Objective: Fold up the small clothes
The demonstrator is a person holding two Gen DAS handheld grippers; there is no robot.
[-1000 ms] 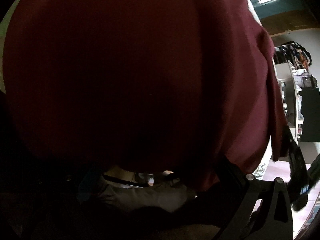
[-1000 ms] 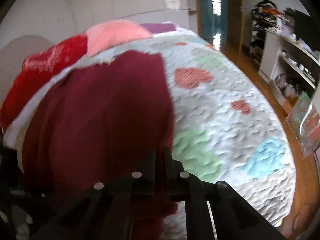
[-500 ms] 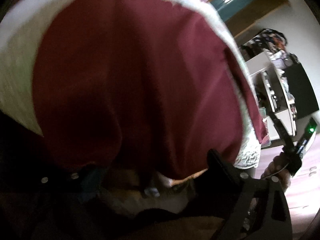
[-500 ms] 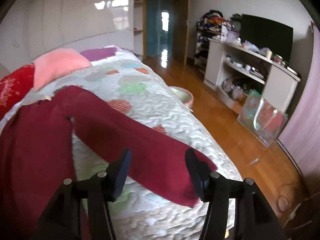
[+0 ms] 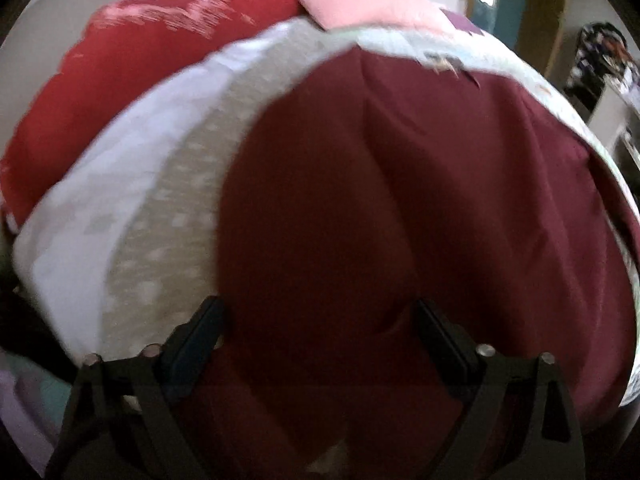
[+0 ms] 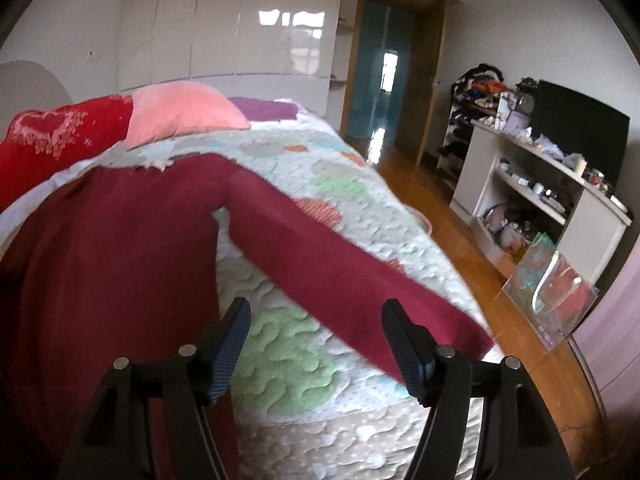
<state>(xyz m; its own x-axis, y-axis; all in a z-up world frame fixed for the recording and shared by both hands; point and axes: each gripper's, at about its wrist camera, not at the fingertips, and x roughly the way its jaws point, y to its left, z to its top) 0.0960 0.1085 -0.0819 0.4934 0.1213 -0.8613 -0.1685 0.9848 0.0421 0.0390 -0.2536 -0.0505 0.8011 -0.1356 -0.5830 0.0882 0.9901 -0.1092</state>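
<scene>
One large bed filled most of both views, covered with a quilted blanket that had patches of green, orange and blue. On it lay the maroon top, spread flat with its body toward the left side and one long sleeve stretched out to the right, the cuff reaching close to the edge of the mattress. In the left wrist view the same top covered the blanket almost fully, with soft creases running down its middle.

The cloth looked thin, light and limp, so I judged it would sag and slide when lifted, and would not keep a shape alone. A good place to take hold seemed the cuff of the sleeve, or a shoulder seam, with a pinch of one layer only.

Behind the top, a red pillow and a pink pillow rested at the head of the bed.

The right gripper hovered above the sleeve with fingers wide apart, holding nothing. The left gripper was also spread wide over the body of the top, empty.
</scene>
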